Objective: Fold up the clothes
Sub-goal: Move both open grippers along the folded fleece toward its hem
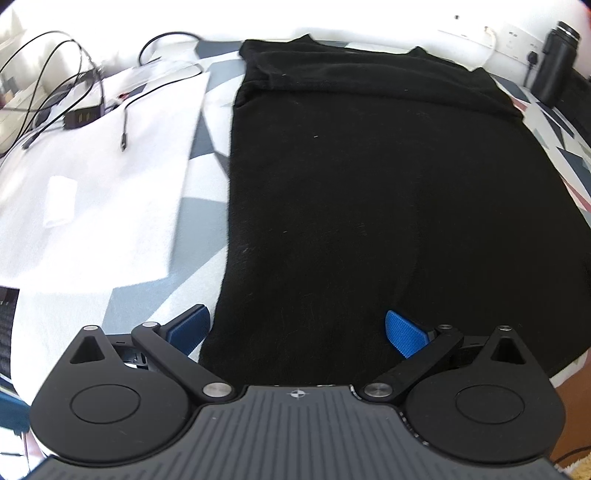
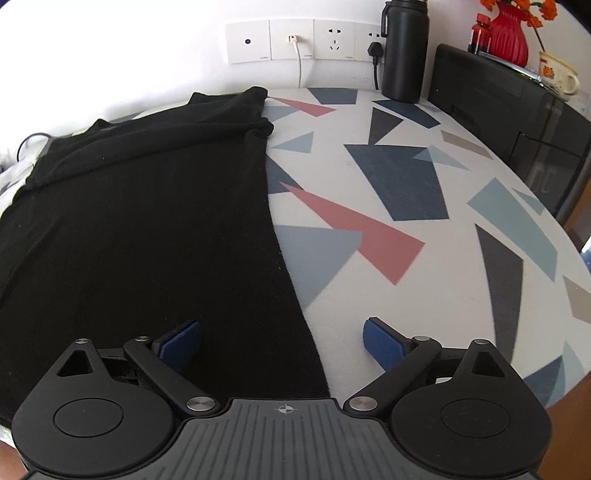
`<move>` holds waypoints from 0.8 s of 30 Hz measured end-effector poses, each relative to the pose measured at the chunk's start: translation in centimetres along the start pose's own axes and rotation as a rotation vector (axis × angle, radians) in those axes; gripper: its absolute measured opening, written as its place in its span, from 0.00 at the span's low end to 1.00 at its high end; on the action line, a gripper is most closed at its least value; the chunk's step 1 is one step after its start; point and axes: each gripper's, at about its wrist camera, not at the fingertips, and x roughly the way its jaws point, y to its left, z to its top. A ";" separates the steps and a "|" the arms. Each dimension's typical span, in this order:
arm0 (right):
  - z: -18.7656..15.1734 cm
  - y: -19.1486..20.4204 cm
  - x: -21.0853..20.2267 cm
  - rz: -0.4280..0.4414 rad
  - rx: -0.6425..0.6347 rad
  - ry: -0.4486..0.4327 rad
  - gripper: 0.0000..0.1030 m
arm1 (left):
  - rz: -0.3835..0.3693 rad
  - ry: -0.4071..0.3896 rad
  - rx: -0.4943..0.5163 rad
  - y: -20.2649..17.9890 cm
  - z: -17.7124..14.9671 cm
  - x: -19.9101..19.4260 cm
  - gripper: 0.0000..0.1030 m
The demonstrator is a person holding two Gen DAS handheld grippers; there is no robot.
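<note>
While the black shirt (image 1: 369,192) lies flat on the patterned table (image 2: 406,221), sides seemingly already folded in, the left tool (image 1: 297,328) and right tool (image 2: 282,341) gape empty at its near corners, lengthwise fold remaining.

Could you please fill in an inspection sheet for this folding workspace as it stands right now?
Surface: table under a white cloth with coloured geometric shapes.
Job's things: black garment lying flat, its sleeves folded in at the far end.
Clutter: white cloth left of the garment; black bottle at the wall; black box on the right.
Grippers: left gripper open, straddling the garment's left edge; right gripper open, straddling its right edge.
Cables: black cables on the white cloth; white cable and black plug in the wall sockets.
Surroundings: white wall; red vase and mug on the black box.
</note>
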 end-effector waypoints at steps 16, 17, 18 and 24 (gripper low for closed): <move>1.1 -1.8 -0.4 0.061 0.023 0.030 0.75 | 0.050 -0.002 -0.083 1.2 0.2 0.1 0.99; 1.3 -2.2 -0.4 0.060 0.039 0.036 0.75 | 0.058 -0.003 -0.104 1.5 0.0 0.0 0.99; 1.3 -2.1 -0.4 0.052 0.024 0.039 0.74 | 0.059 -0.009 -0.114 1.7 -0.4 -0.1 0.99; 0.7 -0.7 -0.4 0.034 -0.070 0.025 0.64 | 0.076 -0.037 -0.134 1.1 -1.5 -0.6 0.99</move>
